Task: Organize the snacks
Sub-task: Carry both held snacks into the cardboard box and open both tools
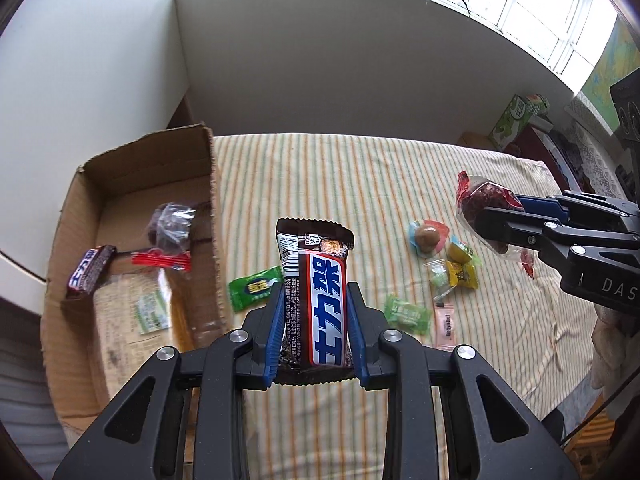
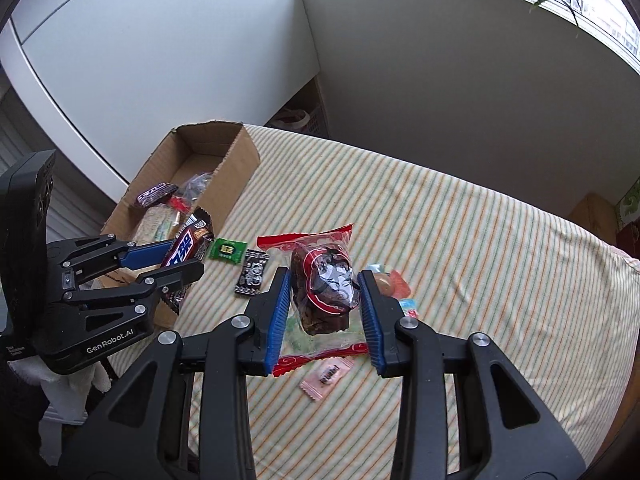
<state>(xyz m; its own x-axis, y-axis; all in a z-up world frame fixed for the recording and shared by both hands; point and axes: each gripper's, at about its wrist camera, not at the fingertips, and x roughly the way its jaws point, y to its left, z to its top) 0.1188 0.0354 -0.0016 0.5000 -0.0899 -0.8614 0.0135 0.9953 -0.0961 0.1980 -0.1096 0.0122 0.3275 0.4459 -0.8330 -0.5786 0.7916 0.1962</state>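
Sitting under a bright window, against pale walls: a striped cloth (image 1: 360, 184) covering the work surface. Standing at its left end, a cardboard box (image 1: 132, 152), flaps up, already holding several snacks: a dark chocolate bar (image 1: 90, 272) leaning against the near wall, a clear twist-wrapped dark sweet (image 1: 170, 224), a red-wrapped piece (image 1: 162, 260) and a flat pale packet (image 1: 132, 316) lying on the bottom.

Hanging just right of the box, above the cloth: the left gripper (image 1: 316, 312), nearly closed and pinching a second chocolate bar (image 1: 320, 280) across its width, wrapper upright between the blue pads. Not yet over the box, judging by the right wrist view.

Lying loose on the cloth, still waiting: a green candy (image 1: 254, 288), another green candy (image 1: 406, 314), a pink sachet (image 1: 446, 326), a black-and-white packet (image 2: 252, 272), and a small cluster of round and yellow sweets (image 1: 444, 256).

Hovering further right: the right gripper (image 2: 324, 300), jaws narrowed and pressing on a red-trimmed clear bag (image 2: 320, 284) of dark fruit, lifted off the cloth.

Looking roughly half done: some pieces boxed, two in the air, several remaining.
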